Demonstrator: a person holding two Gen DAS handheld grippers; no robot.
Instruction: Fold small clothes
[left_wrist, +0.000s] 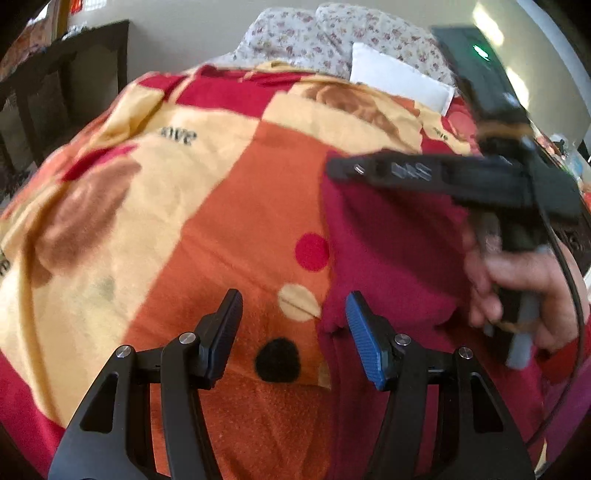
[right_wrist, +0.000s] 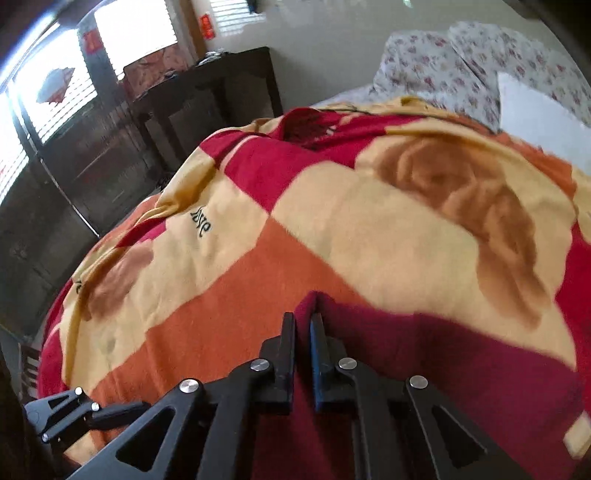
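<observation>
A dark crimson fleece garment (left_wrist: 388, 240) lies spread on a bed covered by a plush blanket (left_wrist: 229, 192) patterned in red, cream and orange blocks with brown roses. In the left wrist view the garment occupies the right part of the blanket, its left edge running down beside a red dot and a cream oval printed on the orange block.

The left hand-held gripper (left_wrist: 293, 325) hovers over that edge with its jaws apart; its blue-padded finger sits above the garment's border and the other above the orange block, with nothing pressed between them.

The right hand-held gripper (right_wrist: 303, 345) has its jaws drawn close together, and a raised ridge of the crimson fabric stands in the narrow gap; the pads appear to pinch it, though motion blur makes the contact hard to confirm. In the left wrist view the same tool reaches in from the right, its tip over the garment's upper edge, carried by a person's hand (left_wrist: 524, 291) around its handle.

At the head of the bed lie floral-print pillows (left_wrist: 332, 37) and a plain white pillow (left_wrist: 399, 79). A dark wooden cabinet (right_wrist: 207, 99) stands beside the bed.
</observation>
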